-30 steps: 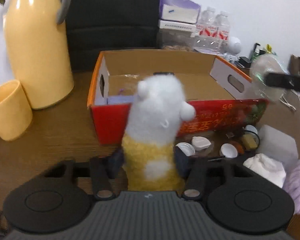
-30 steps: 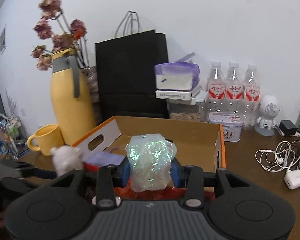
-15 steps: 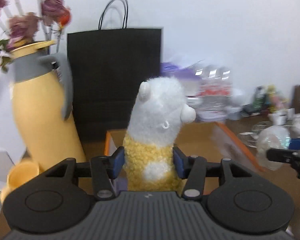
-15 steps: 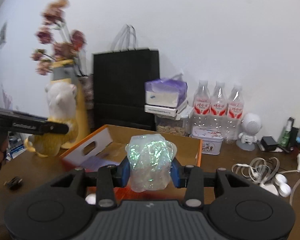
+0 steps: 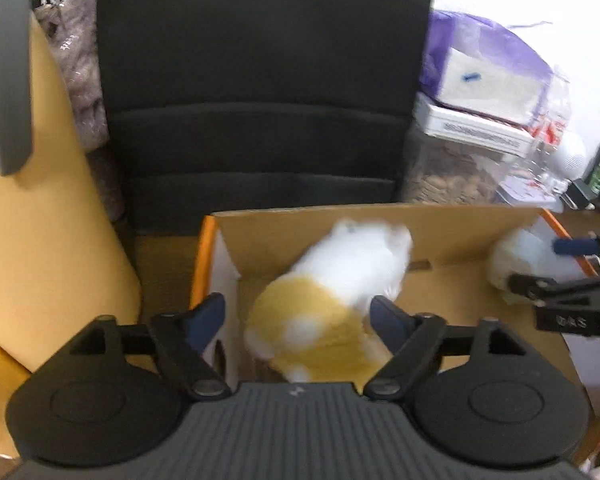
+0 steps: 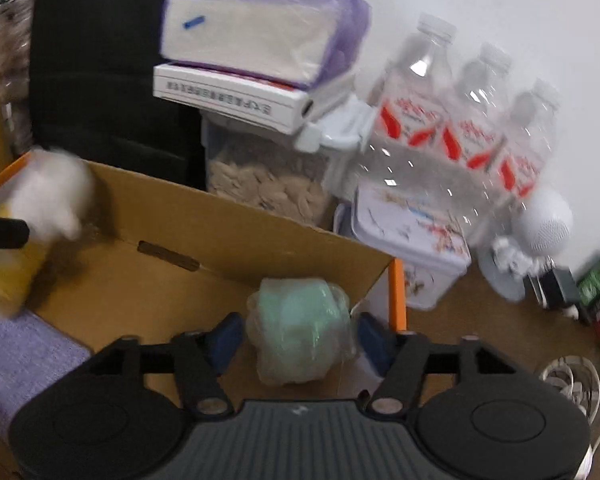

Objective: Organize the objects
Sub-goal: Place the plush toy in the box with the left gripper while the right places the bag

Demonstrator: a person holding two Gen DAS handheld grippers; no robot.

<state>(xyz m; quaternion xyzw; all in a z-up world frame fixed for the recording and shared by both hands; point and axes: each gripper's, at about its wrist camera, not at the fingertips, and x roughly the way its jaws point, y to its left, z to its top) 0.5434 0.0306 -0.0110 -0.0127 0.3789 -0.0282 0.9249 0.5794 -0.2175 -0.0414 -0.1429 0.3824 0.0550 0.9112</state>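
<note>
Drop-off step imo. Both hand-held grippers sit over the cardboard box [image 5: 440, 224] w/ jaws opening. The left hand-held gripper [image 5: 298, 316] has let go of the plush toy [image 5: 332, 296]: pads are clear of it on both sides and it's tipping into the box's left end, blurry. The right hand-held gripper [image 6: 296, 338] is spread too, w/ the crinkly wrapped bundle [image 6: 300, 336] between the pads but not squeezed, down by the box's right corner next to the orange edge. A purple cloth [image 6: 24, 356] is already inside. Next prob: lift both clear w/o snagging either item, then go for more stuff off the surface [image 6: 480, 328].
</note>
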